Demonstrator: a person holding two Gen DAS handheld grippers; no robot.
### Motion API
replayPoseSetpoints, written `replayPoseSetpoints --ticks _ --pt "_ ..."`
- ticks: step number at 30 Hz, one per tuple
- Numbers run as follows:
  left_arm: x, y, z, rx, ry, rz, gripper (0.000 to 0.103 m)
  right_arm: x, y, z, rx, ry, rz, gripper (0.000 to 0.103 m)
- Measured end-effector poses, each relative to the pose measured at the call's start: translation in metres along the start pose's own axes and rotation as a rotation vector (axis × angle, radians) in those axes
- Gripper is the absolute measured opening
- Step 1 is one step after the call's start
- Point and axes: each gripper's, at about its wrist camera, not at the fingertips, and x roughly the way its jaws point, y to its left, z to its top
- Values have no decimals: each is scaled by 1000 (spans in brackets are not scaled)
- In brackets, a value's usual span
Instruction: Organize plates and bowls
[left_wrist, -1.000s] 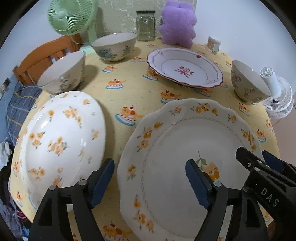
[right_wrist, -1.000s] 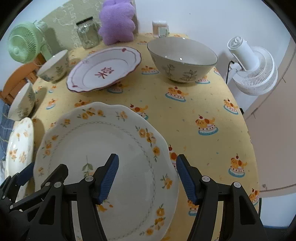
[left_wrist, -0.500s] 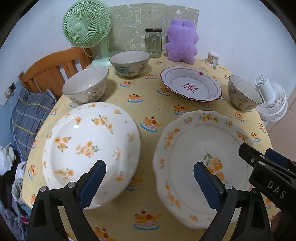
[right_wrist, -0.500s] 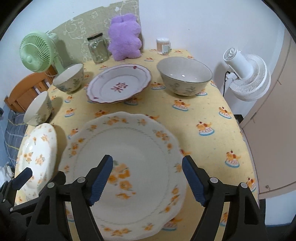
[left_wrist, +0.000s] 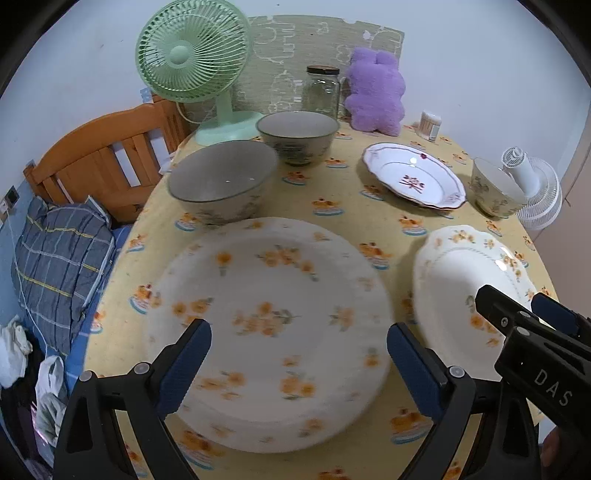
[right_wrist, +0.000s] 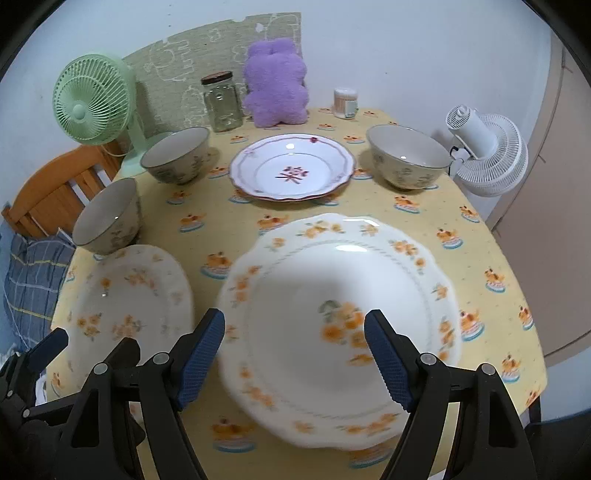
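A round white plate with orange flowers (left_wrist: 269, 325) lies on the yellow tablecloth, and my left gripper (left_wrist: 299, 332) hovers open above its near half, touching nothing. Beside it on the right lies a scalloped flowered plate (right_wrist: 340, 314), over which my right gripper (right_wrist: 295, 319) hangs open and empty. Each gripper shows at the edge of the other's view: the right gripper (left_wrist: 517, 302), the left gripper (right_wrist: 94, 339). Farther back stand a red-rimmed plate (right_wrist: 291, 168) and three patterned bowls: a near-left bowl (right_wrist: 107, 218), a far-left bowl (right_wrist: 175, 155) and a right bowl (right_wrist: 408, 157).
Along the table's back edge stand a green fan (left_wrist: 192, 55), a glass jar (right_wrist: 221, 101), a purple plush toy (right_wrist: 277, 83) and a small toothpick holder (right_wrist: 345, 101). A white fan (right_wrist: 487, 155) sits just off the right edge. A wooden frame (left_wrist: 99, 162) and plaid bedding (left_wrist: 59, 254) lie left.
Both grippers pulled back and rose, and their jaws spread wider. The left one swung from the scalloped plate's rim over to the round plate. The dishes stayed put.
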Motion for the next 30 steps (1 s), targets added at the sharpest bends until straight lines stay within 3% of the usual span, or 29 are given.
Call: replayPoseSetpoints --ticks 15,24,26,30 --pt "27 69 13 -9 47 8 96 22 73 3 -30 21 8 81" --pt "61 78 22 -12 91 22 89 60 99 14 -70 65 51 80" --pt "64 78 23 2 71 48 89 65 103 16 -74 69 66 74" --pt "75 78 25 26 85 71 89 79 110 16 -83 93 81 72"
